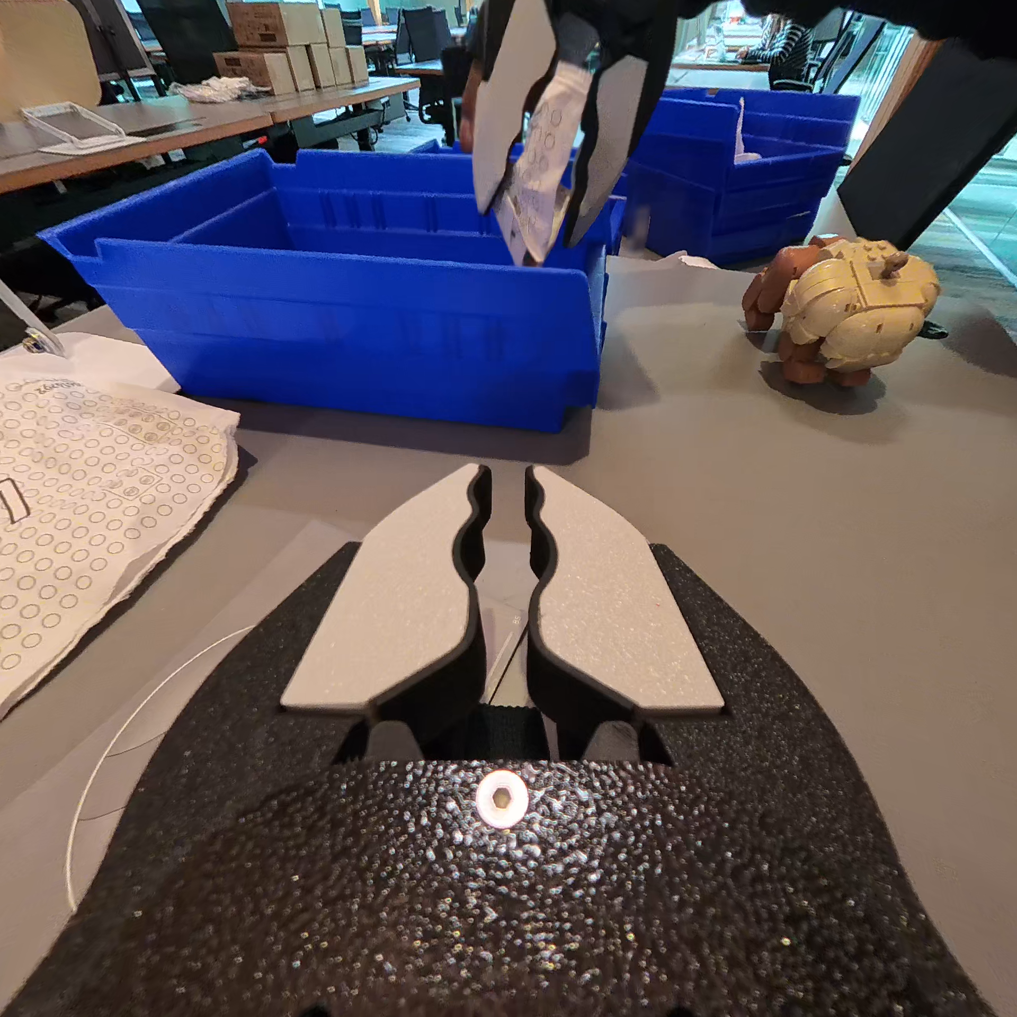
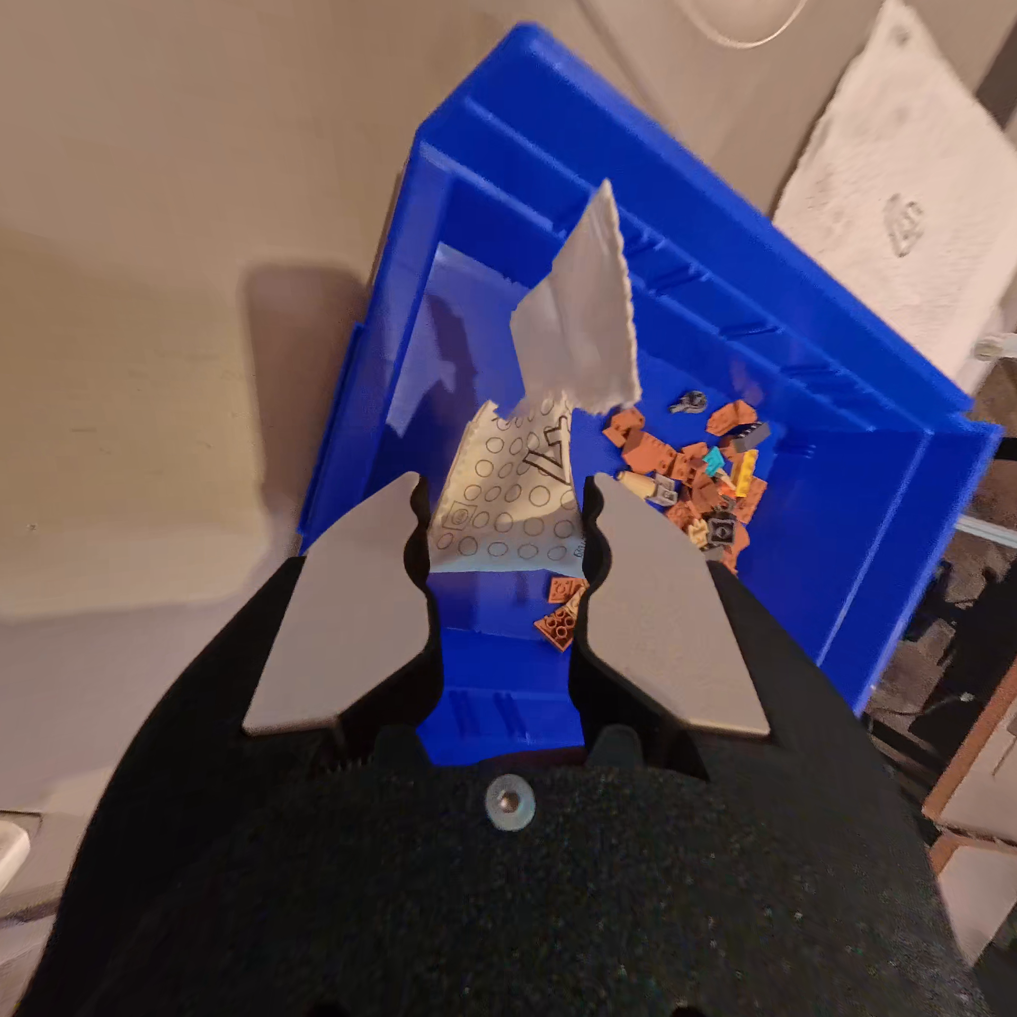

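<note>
My right gripper (image 2: 503,484) is shut on a white paper bag (image 2: 512,517) printed with small circles. It holds the bag above a blue bin (image 2: 715,308), torn end pointing down into it. A pile of small toy bricks (image 2: 699,479), mostly brown, lies on the bin floor beside the bag. In the left wrist view the right gripper (image 1: 528,225) hangs with the bag (image 1: 536,181) over the bin's (image 1: 352,324) far right corner. My left gripper (image 1: 507,476) is low over the grey table in front of the bin, its jaws slightly apart with nothing between them.
A second, larger printed paper bag (image 1: 82,495) lies on the table to the left. A tan and brown brick-built figure (image 1: 842,313) stands to the right of the bin. More blue bins (image 1: 759,165) are stacked behind. Desks, boxes and chairs fill the background. The gap from one gripper's tips to the other's is roughly 20 cm.
</note>
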The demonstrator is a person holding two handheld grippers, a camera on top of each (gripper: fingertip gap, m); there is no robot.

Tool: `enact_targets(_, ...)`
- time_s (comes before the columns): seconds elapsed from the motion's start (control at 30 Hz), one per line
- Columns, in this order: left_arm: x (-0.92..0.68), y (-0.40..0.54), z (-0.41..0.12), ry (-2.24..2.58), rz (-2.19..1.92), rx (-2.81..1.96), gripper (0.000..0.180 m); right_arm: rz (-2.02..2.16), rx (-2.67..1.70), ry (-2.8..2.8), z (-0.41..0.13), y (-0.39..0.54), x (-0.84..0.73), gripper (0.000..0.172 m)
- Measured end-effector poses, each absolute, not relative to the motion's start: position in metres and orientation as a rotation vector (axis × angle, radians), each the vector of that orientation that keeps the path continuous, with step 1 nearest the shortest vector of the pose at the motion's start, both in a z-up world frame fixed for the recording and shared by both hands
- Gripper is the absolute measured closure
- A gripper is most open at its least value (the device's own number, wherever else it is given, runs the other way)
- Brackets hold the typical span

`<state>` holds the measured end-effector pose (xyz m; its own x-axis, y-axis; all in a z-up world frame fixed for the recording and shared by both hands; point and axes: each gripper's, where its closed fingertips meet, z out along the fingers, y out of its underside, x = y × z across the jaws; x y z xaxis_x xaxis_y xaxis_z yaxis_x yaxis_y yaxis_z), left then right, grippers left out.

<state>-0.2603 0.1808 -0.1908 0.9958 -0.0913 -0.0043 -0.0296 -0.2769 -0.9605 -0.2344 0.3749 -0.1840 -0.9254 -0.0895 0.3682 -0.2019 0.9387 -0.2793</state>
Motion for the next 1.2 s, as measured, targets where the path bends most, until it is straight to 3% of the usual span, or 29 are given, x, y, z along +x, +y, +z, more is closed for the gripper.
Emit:
enact_targets(0.33, -0.250, 0.183, -0.199, 0.173, -0.050, -1.902, 0.169, 0.159, 0.306, -2.960, -0.233, 0.390, -0.231, 0.118)
enact_targets(1.2, -0.248, 0.180, -0.196, 0.162, -0.140, -1.886, 0.175, -0.434, 0.104, -3.221, -0.231, 0.412, -0.224, 0.104)
